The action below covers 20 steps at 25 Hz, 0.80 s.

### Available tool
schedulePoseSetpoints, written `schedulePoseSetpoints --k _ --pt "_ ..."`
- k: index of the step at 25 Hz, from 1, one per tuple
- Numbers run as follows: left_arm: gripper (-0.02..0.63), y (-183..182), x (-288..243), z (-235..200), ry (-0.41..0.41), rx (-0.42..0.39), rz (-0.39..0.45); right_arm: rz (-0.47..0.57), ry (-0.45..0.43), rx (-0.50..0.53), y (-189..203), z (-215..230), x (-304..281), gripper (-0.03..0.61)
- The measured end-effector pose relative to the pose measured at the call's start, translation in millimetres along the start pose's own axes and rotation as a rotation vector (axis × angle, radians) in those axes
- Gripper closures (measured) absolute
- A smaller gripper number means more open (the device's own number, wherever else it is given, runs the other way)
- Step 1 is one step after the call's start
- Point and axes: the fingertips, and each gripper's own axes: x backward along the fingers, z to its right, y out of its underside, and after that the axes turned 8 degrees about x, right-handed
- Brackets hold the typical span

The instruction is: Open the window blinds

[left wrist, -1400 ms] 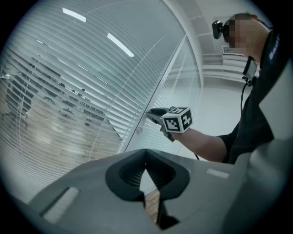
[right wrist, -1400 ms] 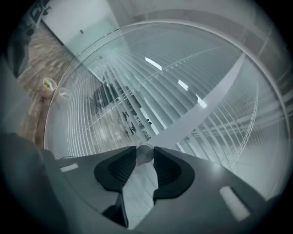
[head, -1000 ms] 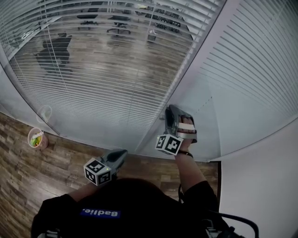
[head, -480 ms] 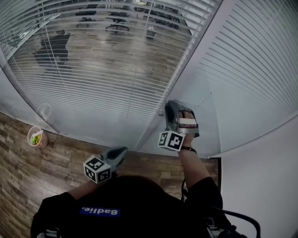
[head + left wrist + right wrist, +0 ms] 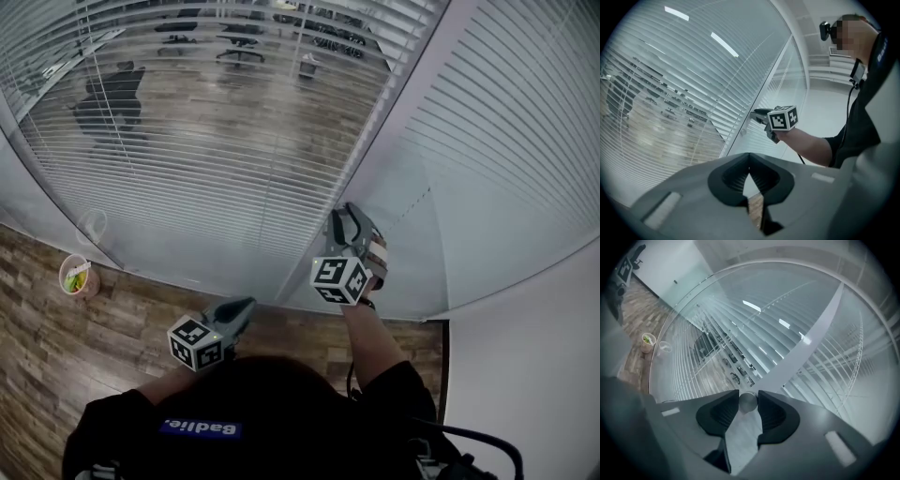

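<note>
Office glass wall w/ window blinds point(image 5: 216, 141): L panel slats tilted, we see thru; R panel point(image 5: 506, 141) looks shut; our R tool point(image 5: 748, 398) clamps round knob point(image 5: 748, 402) by frame post point(image 5: 394, 122), L tool point(image 5: 749, 164) closed, empty; we judge approx. mid-task.

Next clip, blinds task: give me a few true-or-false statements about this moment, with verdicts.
1. The right tongs grip a round knob at the window frame. True.
2. The left tongs hold a cord. False: they are shut, with nothing between them.
3. A cup stands on the wooden floor beside the glass. True.
4. The blinds left of the frame block all view. False: office chairs show through the slats.
</note>
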Motion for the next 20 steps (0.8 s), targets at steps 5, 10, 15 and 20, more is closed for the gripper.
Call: schedulePoseSetpoints --k 5,10,15,20 --pt "0.614 0 2 -2 0.001 0.003 0.002 -0.022 0.024 0.31 0 -7 2 0.453" --pt "0.614 -2 -1 0 0.017 0.022 0.018 -0.013 0.003 0.531 2 -11 1 0.454" --pt "0.614 -1 0 1 0.023 0.018 0.014 -0.019 -0.004 0.675 2 -15 2 0.453" --pt "0.614 1 0 1 0.035 0.031 0.017 -0.009 -0.025 0.822 4 -20 3 0.453"
